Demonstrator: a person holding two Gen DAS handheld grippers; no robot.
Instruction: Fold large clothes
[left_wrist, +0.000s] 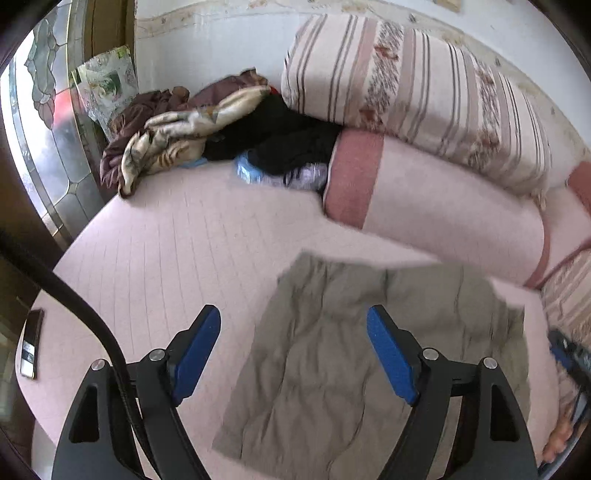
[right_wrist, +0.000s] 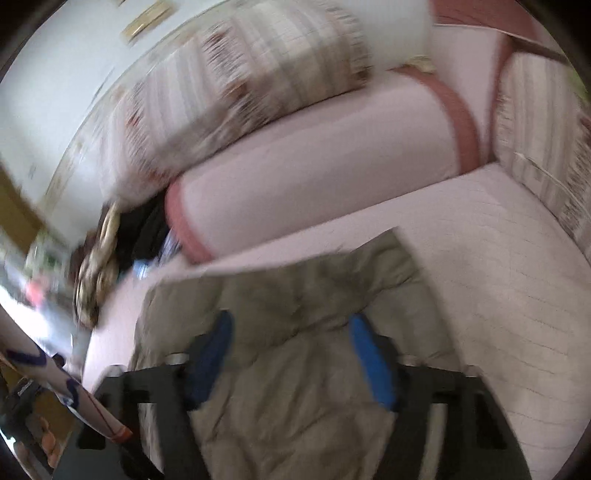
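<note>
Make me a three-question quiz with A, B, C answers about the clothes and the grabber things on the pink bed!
1. Where does the grey-green folded garment lie?
A. on the pink quilted bed
B. on the striped pillow
C. in the clothes heap

2. What colour are the left gripper pads?
A. red
B. blue
C. white

3. What is between the left gripper's jaws?
A. the garment
B. a pillow
C. nothing

Answers: 1 A, it lies flat on the bedcover; 2 B, both pads show blue; 3 C, the jaws stand apart above the bed, gripping nothing.
</note>
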